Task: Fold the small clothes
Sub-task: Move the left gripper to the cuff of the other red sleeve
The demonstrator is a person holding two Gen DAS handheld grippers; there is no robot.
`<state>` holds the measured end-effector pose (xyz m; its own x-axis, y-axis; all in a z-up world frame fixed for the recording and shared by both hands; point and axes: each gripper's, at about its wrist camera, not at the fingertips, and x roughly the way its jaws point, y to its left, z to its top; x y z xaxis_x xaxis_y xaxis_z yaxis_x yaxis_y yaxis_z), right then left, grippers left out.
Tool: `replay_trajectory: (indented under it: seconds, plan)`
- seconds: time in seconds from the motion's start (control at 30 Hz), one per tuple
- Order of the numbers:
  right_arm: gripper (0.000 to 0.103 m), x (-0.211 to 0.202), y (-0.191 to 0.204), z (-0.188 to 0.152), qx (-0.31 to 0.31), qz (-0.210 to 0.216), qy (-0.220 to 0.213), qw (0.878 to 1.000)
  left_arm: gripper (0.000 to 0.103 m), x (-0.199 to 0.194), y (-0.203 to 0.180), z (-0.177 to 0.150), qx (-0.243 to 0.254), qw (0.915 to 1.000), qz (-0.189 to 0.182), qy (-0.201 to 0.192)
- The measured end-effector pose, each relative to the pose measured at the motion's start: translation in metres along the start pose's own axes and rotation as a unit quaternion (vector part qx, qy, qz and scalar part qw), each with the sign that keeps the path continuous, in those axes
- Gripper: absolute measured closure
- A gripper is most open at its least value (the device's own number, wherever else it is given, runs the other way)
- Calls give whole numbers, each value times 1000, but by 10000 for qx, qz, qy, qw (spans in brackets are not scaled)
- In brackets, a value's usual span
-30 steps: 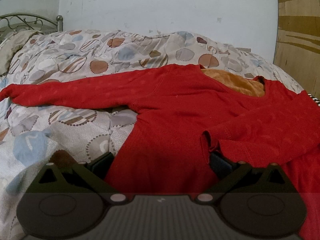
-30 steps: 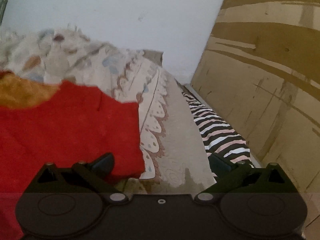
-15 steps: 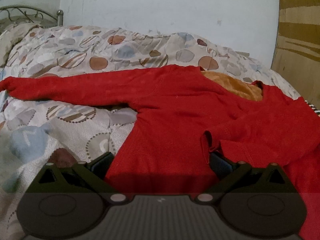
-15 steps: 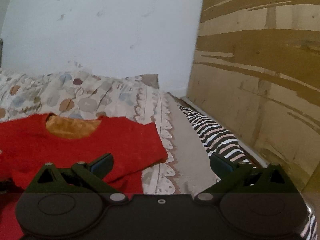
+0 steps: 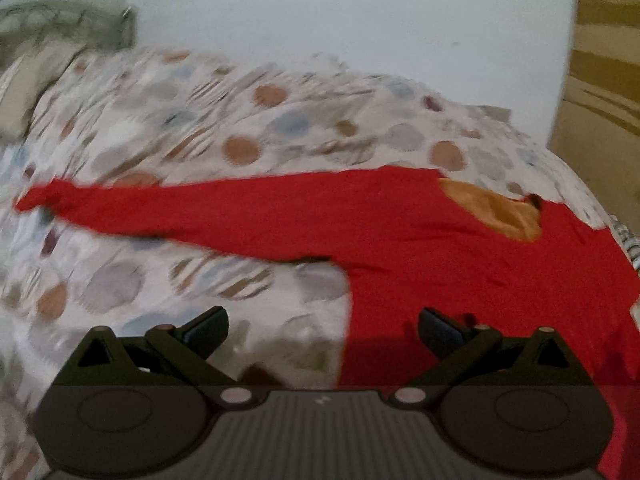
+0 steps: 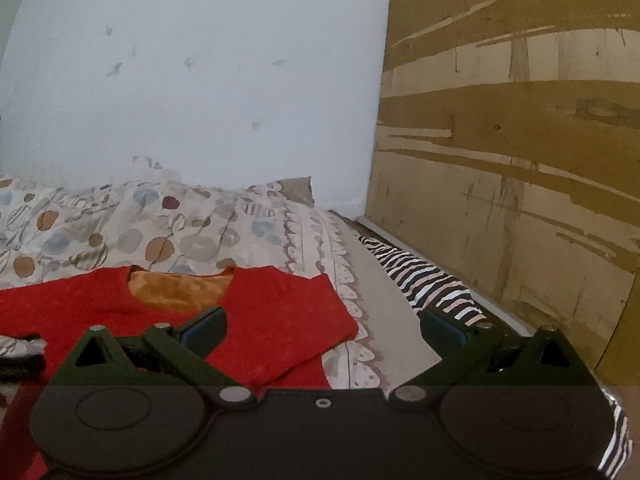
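A red long-sleeved sweater (image 5: pixel 460 248) with an orange-brown lining at the neck lies flat on the patterned quilt (image 5: pixel 200 132). One sleeve (image 5: pixel 180 204) stretches out to the left. My left gripper (image 5: pixel 322 330) is open and empty above the sweater's left side edge. In the right wrist view the sweater (image 6: pixel 264 312) lies at the lower left, its right sleeve folded in. My right gripper (image 6: pixel 322 330) is open and empty above the sweater's right edge and the bare bedding.
A zebra-striped cloth (image 6: pixel 432 284) lies along the bed's right side against a brown wooden board (image 6: pixel 520 160). A pale wall (image 6: pixel 200 80) stands behind the bed. A metal headboard (image 5: pixel 48 24) and a pillow are at the far left.
My left gripper has swung left, so the sweater's edge now lies between its fingers. My right gripper has drawn back and risen, showing more of the sweater and wall.
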<state>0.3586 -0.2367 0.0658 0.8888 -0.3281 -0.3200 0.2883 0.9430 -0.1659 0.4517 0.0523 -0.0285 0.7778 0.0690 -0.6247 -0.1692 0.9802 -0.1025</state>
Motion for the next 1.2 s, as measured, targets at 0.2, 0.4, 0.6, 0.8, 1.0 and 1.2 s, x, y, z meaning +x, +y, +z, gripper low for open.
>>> replay_trajectory:
  seconds: [0.2,0.4,0.6,0.8,1.0,1.2]
  plan:
    - [0,-20,6,-4,299,17,-106,9995,0,-8,43,5,-586,9978,207,214]
    - [0,-28,20,-14,497,309,-155,9982,0,-17,80,7,-458,9973,566,137]
    - [0,-27,42,-33,431,592,31,9973,0,-13,123,-1,-794,9950,597,64]
    - [0,-21,67,-46,159,1212,116,9924,0,9,157,-1,-1220,9912,507,17]
    - [0,-20,84,-47,-212,1643,-13,9862,0,36,205,6,-1613,9833,650,-527]
    - [0,-22,94,-52,-585,1789,-211,9819,0,49,245,20,-95,9861,1335,-980]
